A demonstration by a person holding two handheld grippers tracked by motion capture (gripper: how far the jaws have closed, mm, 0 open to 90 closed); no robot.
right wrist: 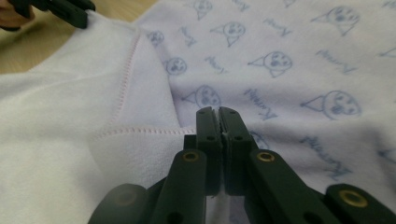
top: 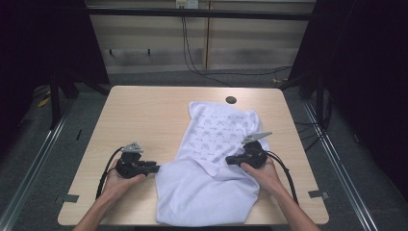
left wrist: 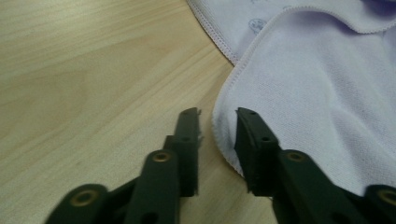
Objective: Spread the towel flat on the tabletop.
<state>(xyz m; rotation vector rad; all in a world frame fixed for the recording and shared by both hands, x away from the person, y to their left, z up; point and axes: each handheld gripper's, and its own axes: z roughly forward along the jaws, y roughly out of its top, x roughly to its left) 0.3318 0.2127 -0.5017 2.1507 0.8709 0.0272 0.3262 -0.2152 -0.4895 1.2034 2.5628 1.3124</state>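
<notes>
Lying between released left claw [left wrist: 218, 122] and clenched right claw [right wrist: 218, 112], towel [top: 207, 178]; bare table [top: 144, 110] around.

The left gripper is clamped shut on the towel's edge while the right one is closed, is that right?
Not quite: the left gripper is open, its jaws apart at the towel edge, as the left gripper view shows. The right gripper is indeed closed.

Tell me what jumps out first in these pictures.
A white printed cloth sprawls over the near right half of the wooden table, its near part folded to show a plain side. The left gripper sits open at its left edge; the right gripper rests shut on the fold.
</notes>
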